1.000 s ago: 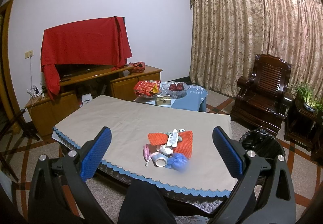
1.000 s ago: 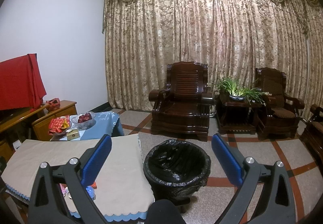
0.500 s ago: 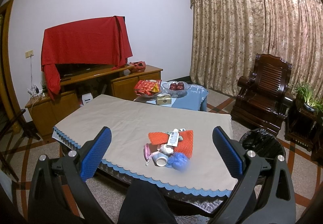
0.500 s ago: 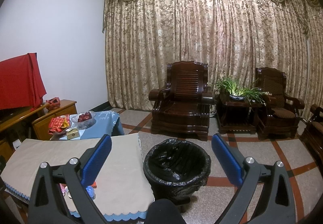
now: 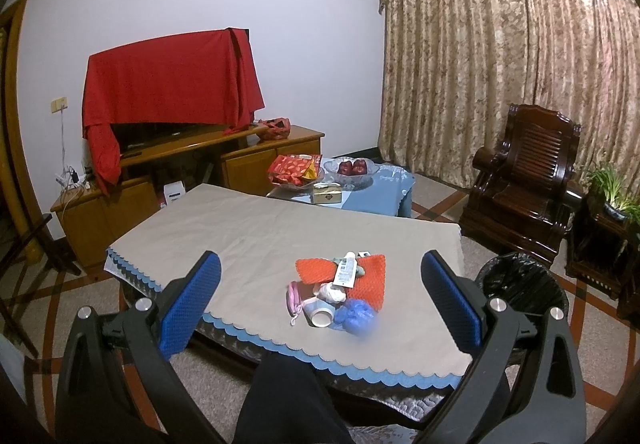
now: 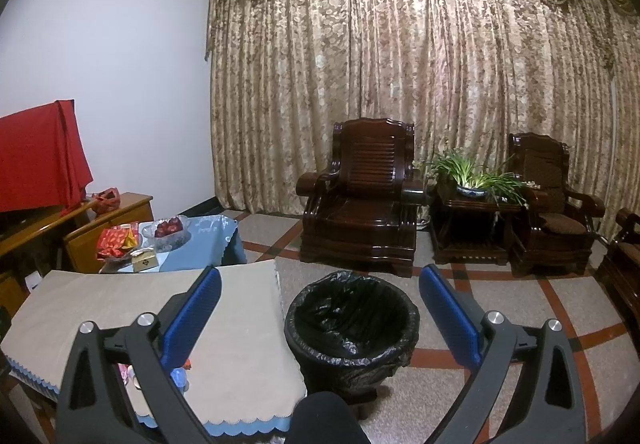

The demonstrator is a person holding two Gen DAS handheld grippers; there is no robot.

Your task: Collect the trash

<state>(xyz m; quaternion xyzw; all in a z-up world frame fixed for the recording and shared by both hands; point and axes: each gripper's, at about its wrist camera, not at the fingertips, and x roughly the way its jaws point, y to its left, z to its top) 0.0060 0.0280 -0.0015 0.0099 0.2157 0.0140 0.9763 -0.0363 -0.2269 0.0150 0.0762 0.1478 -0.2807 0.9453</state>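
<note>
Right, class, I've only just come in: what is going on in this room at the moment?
A person holds a tool in each hand to collect trash. The left tool and the right tool are both open and hold nothing. A pile of trash lies on the beige-covered table, untouched. A bin lined with a black bag stands on the floor beside the table. Nothing has been picked up yet.

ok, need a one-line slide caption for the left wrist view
Open left gripper faces a trash pile on the beige-clothed table, with the black-lined bin beside the table.
</note>
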